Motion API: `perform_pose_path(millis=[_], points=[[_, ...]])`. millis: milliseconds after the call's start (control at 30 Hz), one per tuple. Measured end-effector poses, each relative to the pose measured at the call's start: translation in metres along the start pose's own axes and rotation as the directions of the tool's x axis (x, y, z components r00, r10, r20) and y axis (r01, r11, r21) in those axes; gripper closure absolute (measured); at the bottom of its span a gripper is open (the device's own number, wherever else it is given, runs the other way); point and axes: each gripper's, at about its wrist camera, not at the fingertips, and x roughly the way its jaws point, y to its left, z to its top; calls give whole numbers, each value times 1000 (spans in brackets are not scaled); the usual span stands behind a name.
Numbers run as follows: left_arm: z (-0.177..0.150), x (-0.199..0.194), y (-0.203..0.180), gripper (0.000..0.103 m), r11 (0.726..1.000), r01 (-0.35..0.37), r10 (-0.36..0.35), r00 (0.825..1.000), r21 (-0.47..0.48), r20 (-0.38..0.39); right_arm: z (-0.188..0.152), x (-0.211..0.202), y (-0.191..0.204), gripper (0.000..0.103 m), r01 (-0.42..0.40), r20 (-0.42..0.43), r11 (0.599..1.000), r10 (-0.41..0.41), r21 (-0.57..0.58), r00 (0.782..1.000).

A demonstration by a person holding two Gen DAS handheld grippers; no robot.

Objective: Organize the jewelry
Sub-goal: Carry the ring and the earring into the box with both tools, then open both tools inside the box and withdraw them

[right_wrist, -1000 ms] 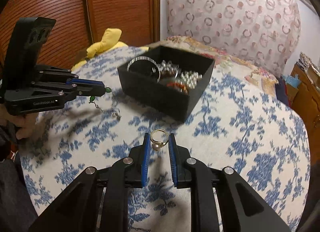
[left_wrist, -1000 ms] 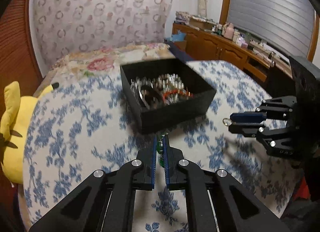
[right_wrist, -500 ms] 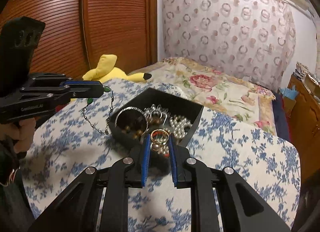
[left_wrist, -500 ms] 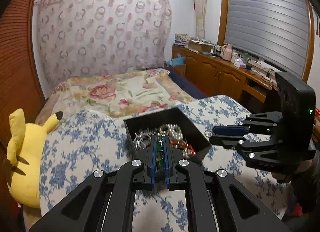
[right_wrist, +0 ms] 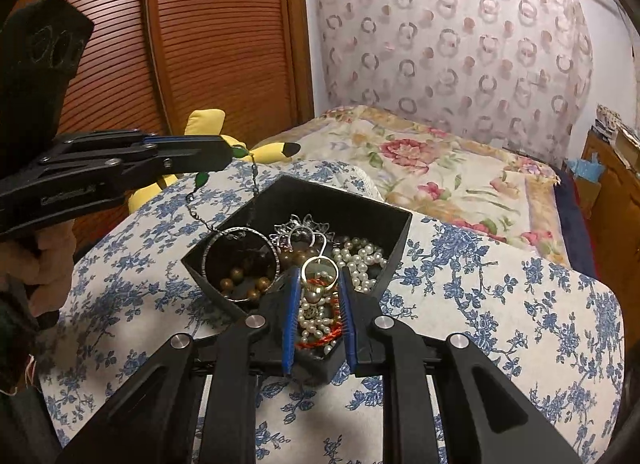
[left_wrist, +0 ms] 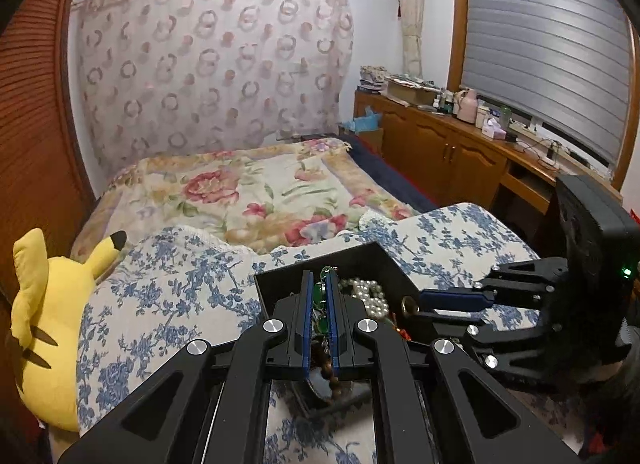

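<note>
A black open jewelry box (right_wrist: 352, 206) (left_wrist: 360, 256) sits on the blue-flowered cloth, holding pearls (right_wrist: 360, 254), brown beads, a silver bangle (right_wrist: 240, 260) and a red cord. My left gripper (left_wrist: 319, 288) (right_wrist: 230, 152) is shut on a green-bead chain necklace (right_wrist: 224, 200) (left_wrist: 320, 292), held above the box's left rim, its chain hanging into the box. My right gripper (right_wrist: 319, 280) (left_wrist: 412, 304) is shut on a gold pearl ring (right_wrist: 318, 270) (left_wrist: 409, 304), held over the box's near side.
A yellow plush toy (left_wrist: 44, 324) (right_wrist: 208, 124) lies at the table's left edge. A bed with a floral blanket (left_wrist: 256, 192) lies beyond the table. A wooden cabinet (left_wrist: 452, 156) runs along the right wall. A slatted wooden door (right_wrist: 192, 36) stands to the left.
Both grippers have risen from the cloth and moved over the box, each carrying its piece. The necklace has lifted off the cloth and its chain now hangs into the box.
</note>
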Motion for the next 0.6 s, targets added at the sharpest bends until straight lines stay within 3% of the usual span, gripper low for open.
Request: perform_pose_path(millis=[400, 500, 567, 600], points=[[2, 23, 3, 97, 1000, -20, 20, 999, -17, -30, -2, -9, -4, 73, 1, 21, 1000, -1, 18, 1000], [0, 22, 2, 97, 999, -33, 33, 999, -19, -31, -4, -13, -3, 68, 10, 28, 1000, -11, 22, 1000], [0, 20, 2, 90, 999, -40, 39, 999, -22, -34, -6, -17, -3, 65, 19, 31, 999, -20, 26, 999], [-1, 18, 2, 79, 999, -44, 43, 998, -23, -34, -6, -18, -2, 65, 24, 32, 999, -25, 29, 999]])
